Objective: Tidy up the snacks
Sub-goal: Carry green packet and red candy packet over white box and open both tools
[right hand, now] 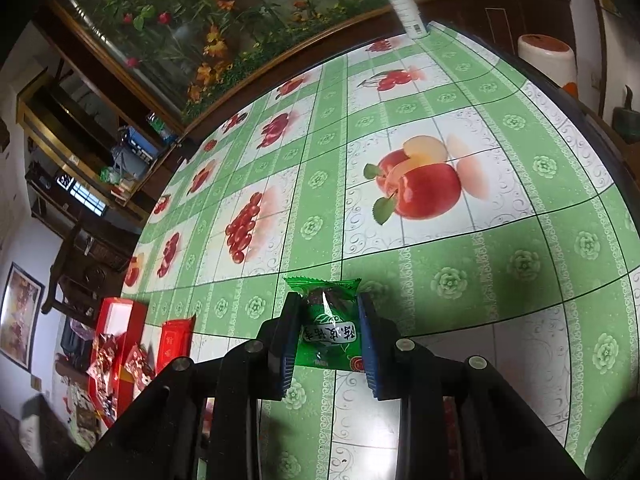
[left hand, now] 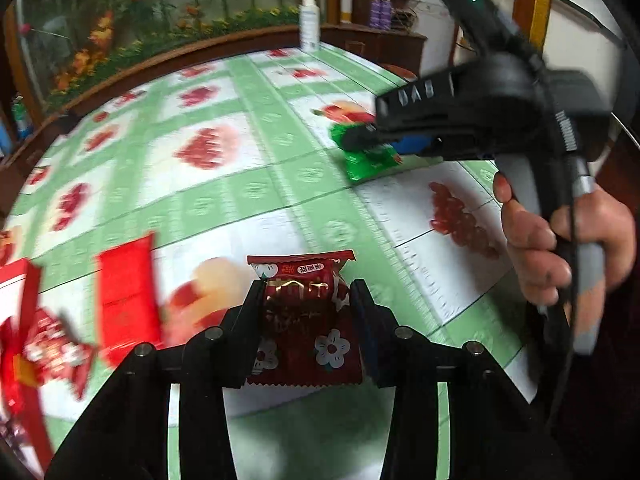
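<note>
Two hand-held grippers work over a table [right hand: 520, 280] draped in a green, fruit-printed cloth. The left gripper [left hand: 306, 300] tilts down toward the cloth, its two black fingers [left hand: 250, 320] pressed against the sides of a dark red snack packet [left hand: 304, 312] with white flowers printed on it; the packet stands between the jaws, its crimped top edge beyond the fingertips. Ahead and to the right of it, the right gripper [left hand: 352, 140] is held by a bare hand [left hand: 560, 248] wrapped round its grey handle, pointing leftward in the left wrist view and angled down to the table. Its own camera shows its blue-padded jaws pinching a green snack packet [right hand: 330, 328] by the sides, the packet's far edge just past the tips and its near end over the cloth.

To the left of the left gripper, near its base, a red box [right hand: 116, 344] lies open with several red-wrapped snacks [right hand: 106, 356] in it, though blur hides how many. A flat red lid [left hand: 128, 300] lies just beside the box, nearer the gripper. Far ahead of both grippers, a white bottle [right hand: 404, 0] stands upright at the table's far edge.
</note>
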Motion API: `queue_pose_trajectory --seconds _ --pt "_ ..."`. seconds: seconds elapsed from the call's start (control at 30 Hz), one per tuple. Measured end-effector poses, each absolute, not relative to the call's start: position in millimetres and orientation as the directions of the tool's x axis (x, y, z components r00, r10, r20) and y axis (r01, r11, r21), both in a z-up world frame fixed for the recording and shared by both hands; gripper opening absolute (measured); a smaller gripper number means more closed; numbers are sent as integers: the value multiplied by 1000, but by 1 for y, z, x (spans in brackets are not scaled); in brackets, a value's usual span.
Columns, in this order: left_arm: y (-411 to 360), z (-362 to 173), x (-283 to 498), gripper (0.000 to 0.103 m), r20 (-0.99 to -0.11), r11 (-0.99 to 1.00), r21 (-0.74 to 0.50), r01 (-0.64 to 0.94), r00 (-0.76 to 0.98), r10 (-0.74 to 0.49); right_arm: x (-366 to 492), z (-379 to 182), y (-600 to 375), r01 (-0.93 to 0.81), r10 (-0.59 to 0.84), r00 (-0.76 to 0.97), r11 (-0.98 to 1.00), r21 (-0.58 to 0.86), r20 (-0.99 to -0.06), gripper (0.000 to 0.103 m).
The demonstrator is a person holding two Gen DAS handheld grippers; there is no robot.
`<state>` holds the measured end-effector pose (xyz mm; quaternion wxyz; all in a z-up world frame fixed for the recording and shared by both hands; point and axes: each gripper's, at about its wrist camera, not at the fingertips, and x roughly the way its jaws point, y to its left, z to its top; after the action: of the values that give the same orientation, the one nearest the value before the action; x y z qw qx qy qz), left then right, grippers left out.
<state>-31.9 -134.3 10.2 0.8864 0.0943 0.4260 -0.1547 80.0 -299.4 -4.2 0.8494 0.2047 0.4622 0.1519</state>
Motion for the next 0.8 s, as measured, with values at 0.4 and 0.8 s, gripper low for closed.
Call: queue_pose_trajectory --seconds 0.4,0.8 --pt "5 41 -82 40 -694 995 40 90 719 -37 80 -3 -267 -101 500 554 834 543 -665 29" --pt "174 48 -97 40 -649 967 45 -249 729 218 68 24 -52 -429 755 423 654 624 -501 29"
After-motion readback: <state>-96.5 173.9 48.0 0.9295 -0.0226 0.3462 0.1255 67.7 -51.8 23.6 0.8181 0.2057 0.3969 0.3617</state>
